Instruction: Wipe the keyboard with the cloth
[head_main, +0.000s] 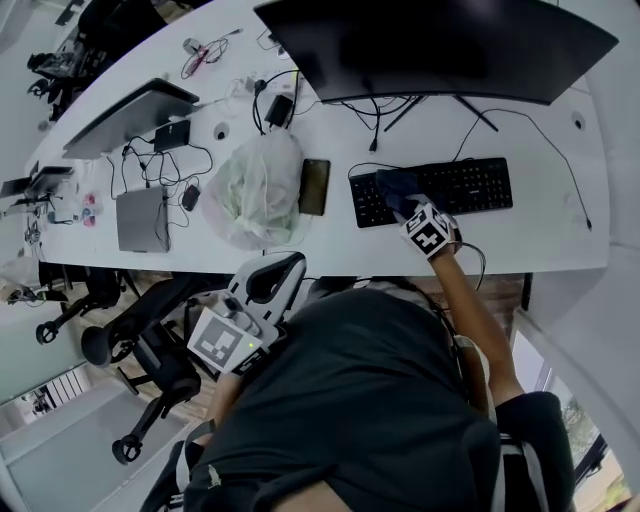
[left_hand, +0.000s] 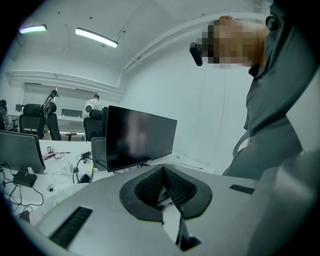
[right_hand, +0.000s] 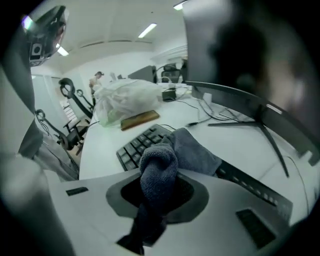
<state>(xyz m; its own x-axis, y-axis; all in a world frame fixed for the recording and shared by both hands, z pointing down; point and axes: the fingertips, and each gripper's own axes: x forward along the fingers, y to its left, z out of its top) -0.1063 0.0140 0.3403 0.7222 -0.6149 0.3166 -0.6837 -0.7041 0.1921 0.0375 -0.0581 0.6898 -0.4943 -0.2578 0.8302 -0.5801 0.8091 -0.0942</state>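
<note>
A black keyboard (head_main: 455, 186) lies on the white desk (head_main: 560, 220) below the monitor. A dark grey cloth (head_main: 396, 186) is bunched on the keyboard's left part. My right gripper (head_main: 407, 206) reaches down onto it. In the right gripper view the jaws of the right gripper (right_hand: 159, 176) are shut on a fold of the cloth (right_hand: 162, 165), and the rest drapes over the keyboard (right_hand: 136, 146). My left gripper (head_main: 280, 268) is held near the body at the desk's front edge, away from the keyboard. In its own view the left gripper (left_hand: 162, 176) has its jaws together with nothing between them.
A wide dark monitor (head_main: 440, 42) stands behind the keyboard, with cables trailing from it. Left of the keyboard lie a brown phone-sized slab (head_main: 314, 186) and a bulky clear plastic bag (head_main: 255, 188). Further left are a grey box (head_main: 142, 218) and a laptop (head_main: 130, 112). Office chairs (head_main: 150, 350) stand at the desk's front.
</note>
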